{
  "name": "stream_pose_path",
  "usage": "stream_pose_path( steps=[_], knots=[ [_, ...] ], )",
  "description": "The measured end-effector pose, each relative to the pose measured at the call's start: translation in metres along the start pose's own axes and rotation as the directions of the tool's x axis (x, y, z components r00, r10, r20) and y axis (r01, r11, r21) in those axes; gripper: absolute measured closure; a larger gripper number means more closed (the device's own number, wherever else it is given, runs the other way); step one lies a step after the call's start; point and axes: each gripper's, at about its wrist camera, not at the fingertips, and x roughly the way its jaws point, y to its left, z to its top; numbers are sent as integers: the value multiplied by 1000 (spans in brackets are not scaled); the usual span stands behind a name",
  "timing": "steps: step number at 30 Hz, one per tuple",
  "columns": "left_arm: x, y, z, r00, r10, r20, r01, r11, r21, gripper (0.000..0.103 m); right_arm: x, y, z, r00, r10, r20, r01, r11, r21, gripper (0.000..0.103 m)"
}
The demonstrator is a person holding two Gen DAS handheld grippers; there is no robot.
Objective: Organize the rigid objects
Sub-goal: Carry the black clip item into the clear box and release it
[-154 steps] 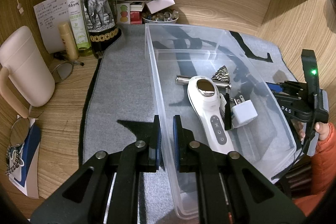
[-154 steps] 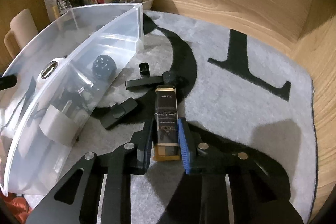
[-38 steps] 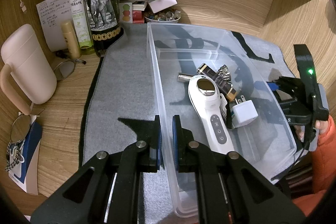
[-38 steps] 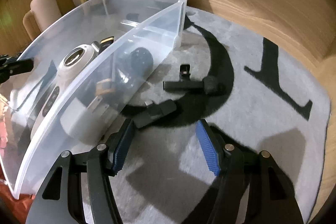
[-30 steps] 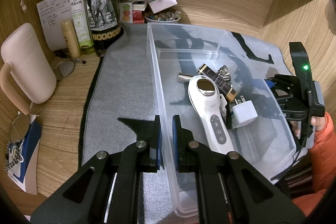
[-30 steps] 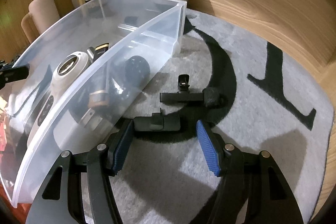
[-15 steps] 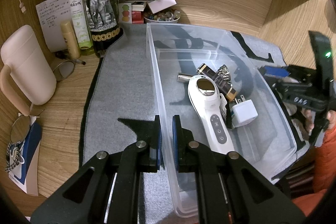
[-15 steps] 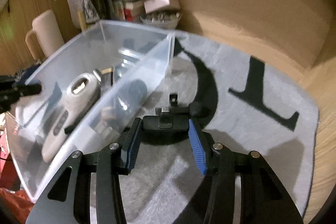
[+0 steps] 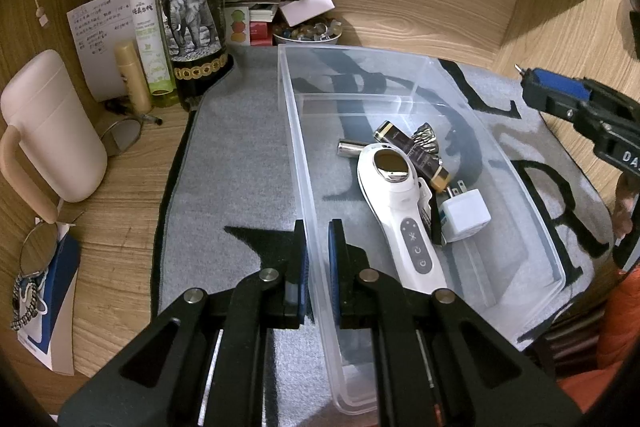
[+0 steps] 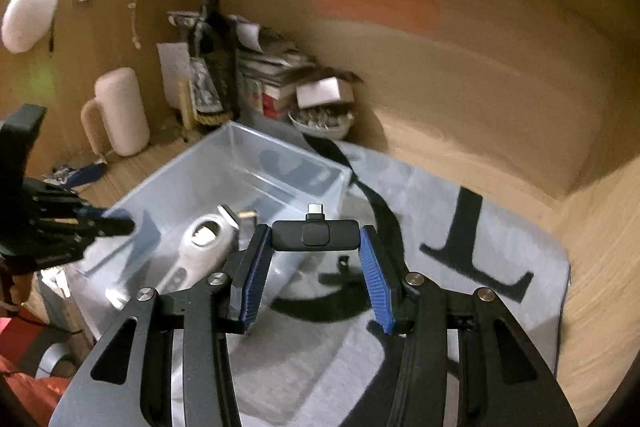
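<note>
My left gripper (image 9: pixel 318 247) is shut on the left wall of a clear plastic bin (image 9: pixel 416 87) that rests on a grey mat. Inside the bin lie a white handheld device (image 9: pixel 400 203), a white charger plug (image 9: pixel 466 215), a dark tube with a gold cap (image 9: pixel 412 155) and a silver cylinder (image 9: pixel 350 149). My right gripper (image 10: pixel 316 247) is shut on a small black USB-C adapter (image 10: pixel 316 235), held in the air above the mat, to the right of the bin (image 10: pixel 240 179). A black clip-shaped piece (image 10: pixel 342 279) lies on the mat below.
A wine bottle (image 9: pixel 190 7), green spray bottle (image 9: pixel 148 27), pink mug (image 9: pixel 48 127), papers and a bowl of small items (image 9: pixel 308 33) crowd the back left. Glasses (image 9: pixel 120 135) lie on the wooden desk. Wooden walls close the back and right.
My right gripper closed on the black adapter on the mat and lifted it up, tilting the view toward the back wall. My left gripper stayed clamped on the bin wall.
</note>
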Motion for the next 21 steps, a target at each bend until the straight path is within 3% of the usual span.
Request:
stream_pose_path(
  steps=[7,16,21],
  knots=[
    [0,0,0,1000,0,0,0,1000,-1,95,7,23,7,999,50,7,-50,998,-44,62],
    [0,-1,0,1000,-1,1,1,1000,-3,95,50,42,-1,990,79,-117,-89,993,-77,62],
    [0,-1,0,1000,-1,2,1,1000,-3,95,59,47,-3,985,92,-147,-105,991,-85,62]
  ],
)
